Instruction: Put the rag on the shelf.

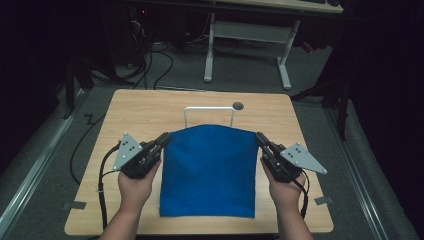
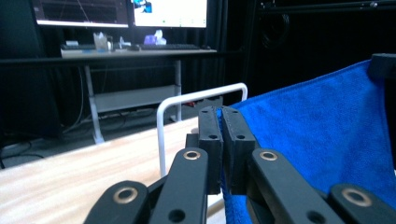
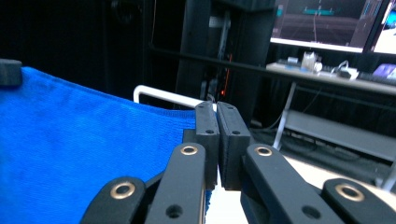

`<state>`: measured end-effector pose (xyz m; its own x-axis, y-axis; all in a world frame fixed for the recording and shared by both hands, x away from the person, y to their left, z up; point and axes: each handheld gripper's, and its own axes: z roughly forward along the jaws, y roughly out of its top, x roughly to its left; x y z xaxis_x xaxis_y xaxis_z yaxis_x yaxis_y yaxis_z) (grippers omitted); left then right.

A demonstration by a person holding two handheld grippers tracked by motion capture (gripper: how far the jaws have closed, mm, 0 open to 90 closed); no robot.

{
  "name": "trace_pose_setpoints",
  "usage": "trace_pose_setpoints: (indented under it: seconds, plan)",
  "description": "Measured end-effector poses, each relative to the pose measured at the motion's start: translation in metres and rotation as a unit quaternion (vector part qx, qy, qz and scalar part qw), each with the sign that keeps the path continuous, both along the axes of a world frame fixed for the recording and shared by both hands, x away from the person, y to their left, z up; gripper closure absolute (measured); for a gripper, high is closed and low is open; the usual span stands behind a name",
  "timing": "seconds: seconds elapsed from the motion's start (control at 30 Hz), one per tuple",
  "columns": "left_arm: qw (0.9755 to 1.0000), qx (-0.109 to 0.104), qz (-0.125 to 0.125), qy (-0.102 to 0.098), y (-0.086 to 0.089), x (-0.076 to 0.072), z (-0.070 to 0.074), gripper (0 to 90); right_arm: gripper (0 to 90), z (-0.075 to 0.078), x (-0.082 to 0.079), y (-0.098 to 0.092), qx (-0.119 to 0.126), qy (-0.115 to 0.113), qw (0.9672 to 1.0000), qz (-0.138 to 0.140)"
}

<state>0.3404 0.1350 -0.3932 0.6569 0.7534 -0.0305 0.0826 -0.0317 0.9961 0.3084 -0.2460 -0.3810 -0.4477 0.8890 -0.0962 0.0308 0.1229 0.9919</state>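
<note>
Blue cloth (image 1: 207, 172) stretched between left tongs (image 1: 163, 138) and right tongs (image 1: 260, 138); corners pinched.

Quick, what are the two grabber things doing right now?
Left gripper: closed, pinching a top corner of the blue cloth.
Right gripper: closed, pinching the cloth's other top corner.

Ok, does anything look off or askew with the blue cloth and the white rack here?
Nothing stands out. The blue cloth is held evenly at its far corners by the left gripper and right gripper, just before the white rack.
</note>
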Motion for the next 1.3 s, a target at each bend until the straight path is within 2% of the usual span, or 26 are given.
trace_pose_setpoints:
  seconds: [0.23,0.43,0.57,0.7,0.77,0.83,0.93,1.0,1.3]
  plan:
    - [0.9994,-0.01,0.006,-0.033,0.005,0.003,0.028,87.9,89.1,0.027,-0.001,-0.003,0.006,-0.036,0.9993,-0.005]
    - [0.998,-0.009,0.01,-0.062,0.006,0.008,0.052,88.0,89.0,0.048,0.002,-0.005,0.014,-0.053,0.9985,-0.006]
    - [0.9974,-0.006,0.009,-0.072,0.005,0.011,0.061,88.0,89.1,0.059,0.005,-0.005,0.014,-0.062,0.998,-0.009]
    - [0.9976,0.0,0.006,-0.069,0.005,0.018,0.066,88.0,89.1,0.065,0.01,-0.006,0.015,-0.062,0.9979,-0.01]
    - [0.9985,0.004,-0.005,-0.054,0.005,0.025,0.067,88.0,89.1,0.066,0.013,-0.007,0.016,-0.058,0.9981,-0.012]
    - [0.9986,0.003,-0.003,-0.053,0.006,0.031,0.067,88.0,89.2,0.067,0.019,-0.008,0.015,-0.054,0.9983,-0.015]
    - [0.9993,-0.002,-0.004,-0.038,0.008,0.043,0.067,88.0,89.2,0.069,0.027,-0.009,0.018,-0.05,0.9984,-0.019]
    - [0.9993,-0.003,0.001,-0.038,0.009,0.049,0.069,88.1,89.2,0.071,0.032,-0.009,0.019,-0.046,0.9985,-0.021]
    - [0.9977,0.032,0.028,-0.053,0.006,0.075,0.083,88.1,89.2,0.08,0.062,-0.007,0.018,-0.036,0.9987,-0.031]
